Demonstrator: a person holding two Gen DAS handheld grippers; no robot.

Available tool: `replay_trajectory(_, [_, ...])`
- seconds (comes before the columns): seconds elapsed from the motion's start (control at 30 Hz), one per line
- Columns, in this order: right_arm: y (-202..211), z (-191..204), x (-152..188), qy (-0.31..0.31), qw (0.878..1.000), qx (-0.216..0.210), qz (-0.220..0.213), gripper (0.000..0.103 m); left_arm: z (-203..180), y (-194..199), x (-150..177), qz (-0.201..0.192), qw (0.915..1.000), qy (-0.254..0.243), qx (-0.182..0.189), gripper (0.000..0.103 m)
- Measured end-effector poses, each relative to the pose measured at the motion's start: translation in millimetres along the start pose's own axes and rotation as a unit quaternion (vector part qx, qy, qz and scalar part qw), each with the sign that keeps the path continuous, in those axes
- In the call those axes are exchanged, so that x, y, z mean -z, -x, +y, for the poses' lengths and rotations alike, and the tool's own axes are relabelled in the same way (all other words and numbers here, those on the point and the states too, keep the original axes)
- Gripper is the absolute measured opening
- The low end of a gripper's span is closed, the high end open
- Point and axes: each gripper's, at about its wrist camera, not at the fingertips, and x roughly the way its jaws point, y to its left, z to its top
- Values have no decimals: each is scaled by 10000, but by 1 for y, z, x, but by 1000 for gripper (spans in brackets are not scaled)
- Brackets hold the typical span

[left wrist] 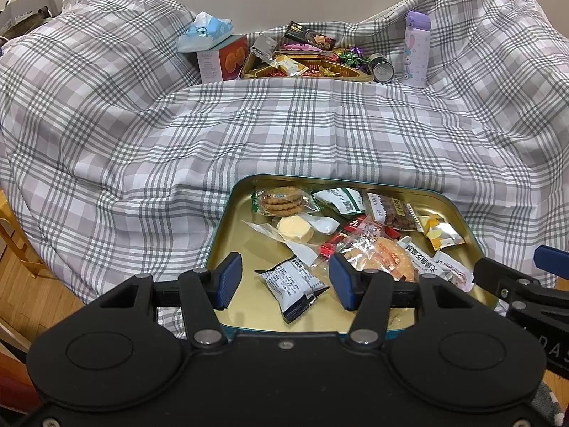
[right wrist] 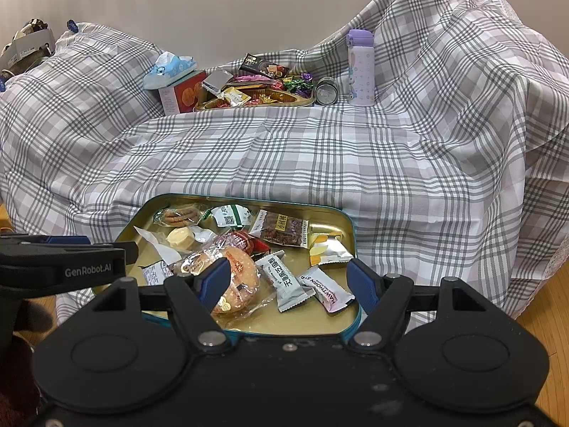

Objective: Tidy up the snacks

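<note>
A gold tin tray with a teal rim (left wrist: 227, 235) (right wrist: 350, 235) lies at the near edge of the plaid cloth, holding several wrapped snacks. Among them are a cookie pack (left wrist: 282, 199), a round yellow cake (left wrist: 295, 228), a large round pastry (right wrist: 234, 277) and a white-and-black packet (left wrist: 293, 286). My left gripper (left wrist: 284, 281) hovers open over the tray's near left part, with the white-and-black packet below the gap. My right gripper (right wrist: 290, 279) hangs open over the near right part, above a white candy wrapper (right wrist: 286, 279). Neither holds anything.
At the back of the cloth stands a second gold tray (left wrist: 249, 71) (right wrist: 202, 106) piled with sweets. Beside it are an orange box (left wrist: 222, 62) with a blue tissue pack on top, a dark can (left wrist: 382, 68) and a lilac bottle (left wrist: 416, 49). Wooden floor shows at both sides.
</note>
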Motion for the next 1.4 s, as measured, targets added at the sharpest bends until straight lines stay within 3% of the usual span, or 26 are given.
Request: replay_trajectory(1.4, [-4, -2, 2, 9, 10000, -48, 82, 75, 2, -3, 3, 21, 9999, -93, -36, 59])
